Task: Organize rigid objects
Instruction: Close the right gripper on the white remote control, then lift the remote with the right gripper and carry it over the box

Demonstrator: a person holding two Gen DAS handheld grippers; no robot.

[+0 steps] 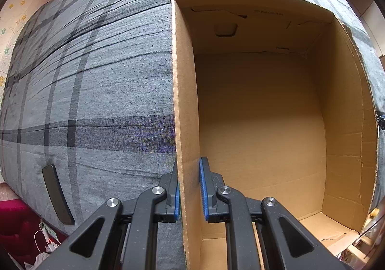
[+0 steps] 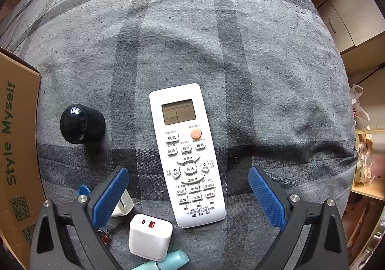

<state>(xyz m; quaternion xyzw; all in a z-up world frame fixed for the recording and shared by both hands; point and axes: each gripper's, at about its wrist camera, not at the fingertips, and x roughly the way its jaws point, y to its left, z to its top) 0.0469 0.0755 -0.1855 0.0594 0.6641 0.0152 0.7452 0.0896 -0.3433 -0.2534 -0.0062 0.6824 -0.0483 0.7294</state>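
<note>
My left gripper (image 1: 189,188) is shut on the left wall of an open, empty cardboard box (image 1: 262,111), one finger outside and one inside. The box stands on a grey plaid bedsheet (image 1: 96,92). In the right wrist view the box's outer side (image 2: 16,140) reads "Style Myself". My right gripper (image 2: 189,188) is open wide, its fingers on either side of a white air-conditioner remote (image 2: 186,149) lying on the sheet (image 2: 264,77). A white USB charger (image 2: 150,237), a small white plug (image 2: 122,207), a black round object (image 2: 81,124) and a teal tube (image 2: 168,261) lie near it.
A flat black object (image 1: 57,194) lies on the sheet at the left wrist view's lower left. A blue piece (image 2: 84,190) and a small screw-like item (image 2: 108,231) sit behind my right gripper's left finger. Wooden shelves and bags (image 2: 365,161) stand off the bed's right edge.
</note>
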